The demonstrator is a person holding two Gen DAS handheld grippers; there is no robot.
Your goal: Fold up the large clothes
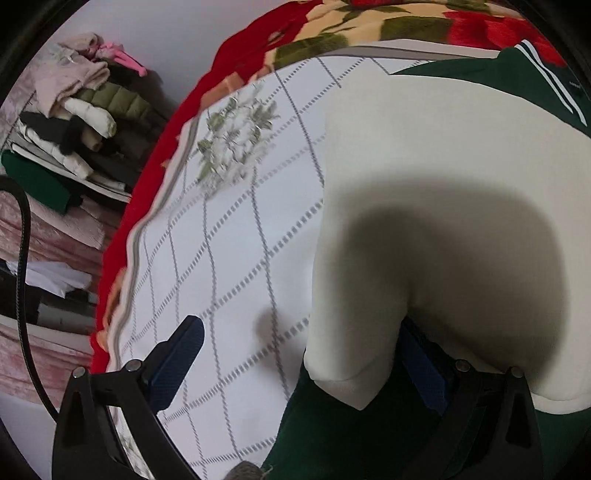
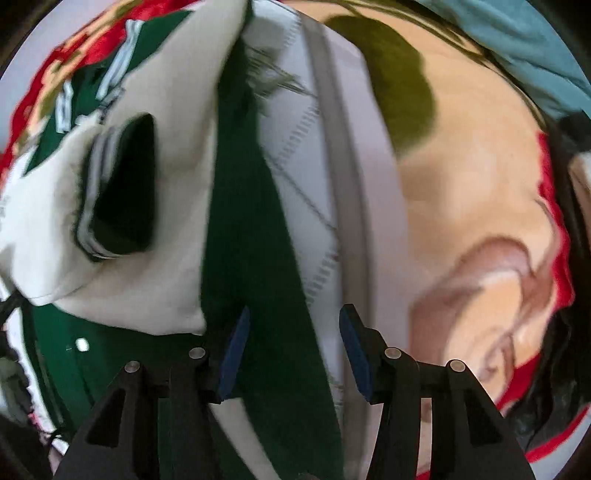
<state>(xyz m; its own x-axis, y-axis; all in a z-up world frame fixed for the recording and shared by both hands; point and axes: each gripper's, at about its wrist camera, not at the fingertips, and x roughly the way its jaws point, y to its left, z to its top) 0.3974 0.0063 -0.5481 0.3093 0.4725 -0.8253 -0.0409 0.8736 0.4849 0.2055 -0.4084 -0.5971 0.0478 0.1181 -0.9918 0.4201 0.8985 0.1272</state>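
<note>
Both spread: left gripper (image 1: 295,365) straddling jacket (image 1: 443,184) sleeve edge, right gripper (image 2: 291,354) over its green hem, for grabbing.

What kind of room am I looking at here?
Probably a bedroom: a checked sheet over a red floral blanket, like a made bed, with a pile of clothes beside it.

The jacket (image 1: 424,192) is matt cloth, cream and dark green, smooth-faced. The bedsheet (image 1: 229,229) looks thin, flat woven cotton. The floral blanket (image 1: 369,29) is plush, fuzzy. The left gripper (image 1: 299,365) has matt black plastic arms, textured blue pads and shiny metal pins.
</note>
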